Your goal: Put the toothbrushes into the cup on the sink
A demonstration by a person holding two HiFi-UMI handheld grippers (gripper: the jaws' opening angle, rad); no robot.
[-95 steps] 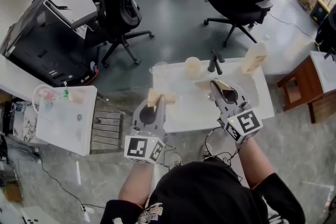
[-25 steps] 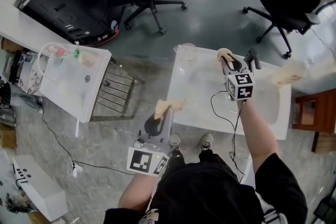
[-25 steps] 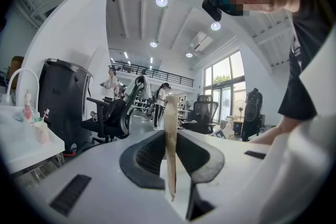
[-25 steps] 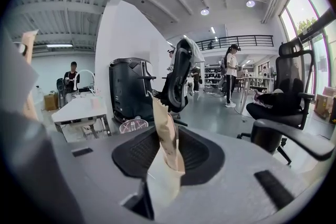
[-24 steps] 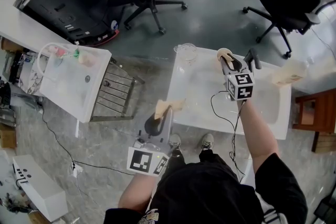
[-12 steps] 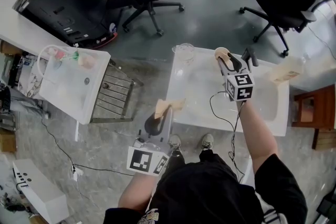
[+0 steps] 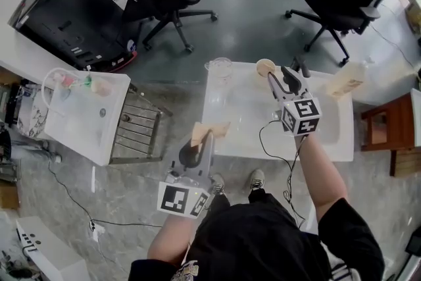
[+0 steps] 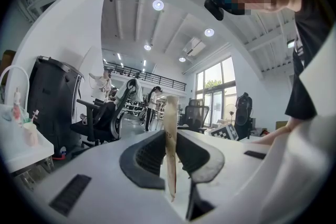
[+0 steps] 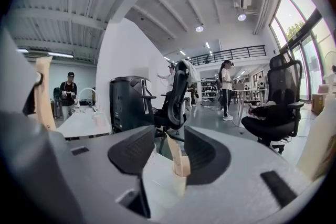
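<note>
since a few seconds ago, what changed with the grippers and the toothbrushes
The right gripper carried its toothbrush to the cup; its jaws have just been opening and let it go there, and it has drawn back. The left gripper still grips the other toothbrush, much where it was.

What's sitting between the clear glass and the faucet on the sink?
The tan cup stands there; the head view shows it between the clear glass and the faucet.
</note>
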